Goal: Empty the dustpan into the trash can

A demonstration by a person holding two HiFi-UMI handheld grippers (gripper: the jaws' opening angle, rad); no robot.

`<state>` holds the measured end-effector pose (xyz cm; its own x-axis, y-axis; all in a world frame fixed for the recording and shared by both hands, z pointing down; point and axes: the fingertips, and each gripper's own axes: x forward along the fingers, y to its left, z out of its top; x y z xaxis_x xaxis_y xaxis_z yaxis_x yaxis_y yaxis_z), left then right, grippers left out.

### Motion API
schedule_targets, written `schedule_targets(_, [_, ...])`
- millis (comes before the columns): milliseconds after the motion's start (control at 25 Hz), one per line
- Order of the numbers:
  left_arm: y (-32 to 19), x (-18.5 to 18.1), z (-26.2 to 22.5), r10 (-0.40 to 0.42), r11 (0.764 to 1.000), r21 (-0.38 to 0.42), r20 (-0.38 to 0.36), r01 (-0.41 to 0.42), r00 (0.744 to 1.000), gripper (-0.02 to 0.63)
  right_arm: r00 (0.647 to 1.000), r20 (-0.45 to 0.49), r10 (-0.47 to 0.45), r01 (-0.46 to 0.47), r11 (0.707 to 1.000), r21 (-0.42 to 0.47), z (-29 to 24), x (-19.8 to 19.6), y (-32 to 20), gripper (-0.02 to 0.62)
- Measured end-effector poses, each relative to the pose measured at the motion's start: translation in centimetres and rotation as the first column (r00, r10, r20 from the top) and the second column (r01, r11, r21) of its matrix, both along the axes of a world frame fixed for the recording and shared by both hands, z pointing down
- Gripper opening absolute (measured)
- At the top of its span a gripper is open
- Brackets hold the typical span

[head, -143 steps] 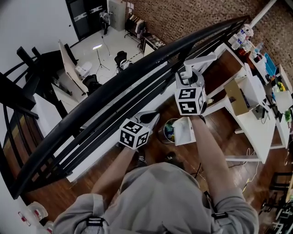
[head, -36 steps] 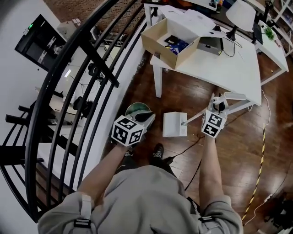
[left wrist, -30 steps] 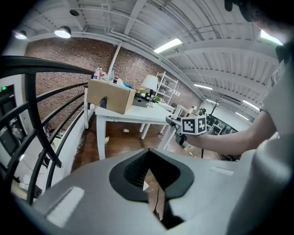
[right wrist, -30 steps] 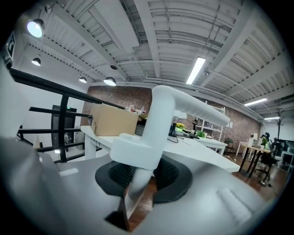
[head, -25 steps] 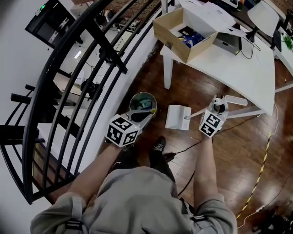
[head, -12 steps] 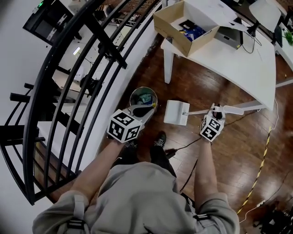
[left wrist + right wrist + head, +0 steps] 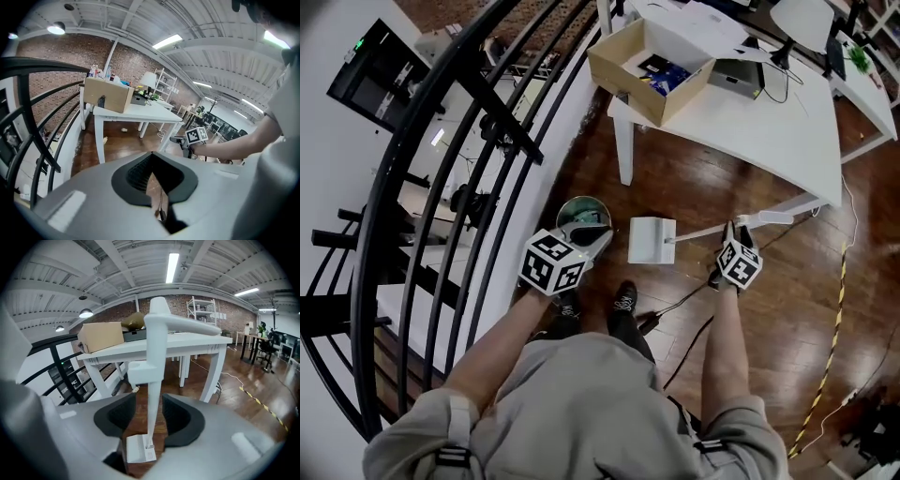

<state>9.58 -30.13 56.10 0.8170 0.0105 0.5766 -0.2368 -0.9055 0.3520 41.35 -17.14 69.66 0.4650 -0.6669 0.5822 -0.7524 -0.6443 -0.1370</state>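
Observation:
The white dustpan [image 7: 651, 240] sits flat on the wood floor, its long handle [image 7: 703, 230] slanting up to my right gripper [image 7: 734, 225]. In the right gripper view the handle [image 7: 154, 357] stands between the jaws of my right gripper [image 7: 149, 401], which are opening, with a gap on each side; the pan [image 7: 138, 448] lies below. The round trash can [image 7: 583, 213], with coloured rubbish inside, stands left of the pan by the railing. My left gripper [image 7: 598, 236] hovers over the can's near rim, and in its own view it [image 7: 152, 154] is shut and empty.
A white table [image 7: 750, 122] with an open cardboard box [image 7: 649, 56] stands beyond the dustpan. A black railing [image 7: 441, 141] runs along the left. A dark cable [image 7: 684, 300] and yellow-black tape [image 7: 830, 347] cross the floor; the person's shoe [image 7: 623, 300] is just behind the pan.
My right gripper has sunk and rolled with the handle, the dustpan has come to rest flat on the floor beside the can, and the jaws now stand wider. The left gripper has barely moved.

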Motion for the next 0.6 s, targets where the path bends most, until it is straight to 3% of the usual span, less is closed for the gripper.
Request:
schedule_targets(160, [-0.5,-0.2,-1.1,0.015,1.0,0.012,-0.025,-0.015,1.0,0.003,0.996,0.076,0.046,-0.044,0.999,-0.028,0.7,-1.8,1.7,0.195])
schedule_targets(240, [-0.9,-0.4,-1.8,0.017,1.0,0.016,-0.048,-0.016,0.999,0.003,0.995,0.097,0.003,0.0,1.0,-0.027,0.2,-4.4,1.5,0.189])
schedule_targets(320, [-1.5,-0.8,-2.6,0.011,1.0,0.02,-0.076,-0.01,0.997,0.003,0.991,0.092,-0.092,0.092,0.996,0.004,-1.5,-7.6,-0.1,0.136])
schedule_targets(400, [-2.2,-1.3,-3.5,-0.002,1.0,0.025,-0.107,0.004,0.994,0.003,0.982,0.073,-0.173,0.166,0.982,0.089,-4.6,-10.3,-2.5,0.04])
schedule_targets(440, [-2.5,-1.6,-3.9,-0.009,0.999,0.031,-0.122,0.013,0.992,0.003,0.977,0.064,-0.204,0.192,0.969,0.152,-6.7,-11.4,-3.8,0.0])
schedule_targets(520, [-3.4,-2.1,-4.8,-0.023,0.998,0.047,-0.15,0.031,0.988,0.003,0.959,0.037,-0.281,0.261,0.926,0.272,-11.3,-13.9,-6.5,0.0])
schedule_targets(600, [-4.1,-2.7,-5.7,-0.034,0.997,0.056,-0.179,0.045,0.983,0.003,0.923,-0.016,-0.384,0.368,0.874,0.317,-15.4,-17.2,-9.4,0.0])
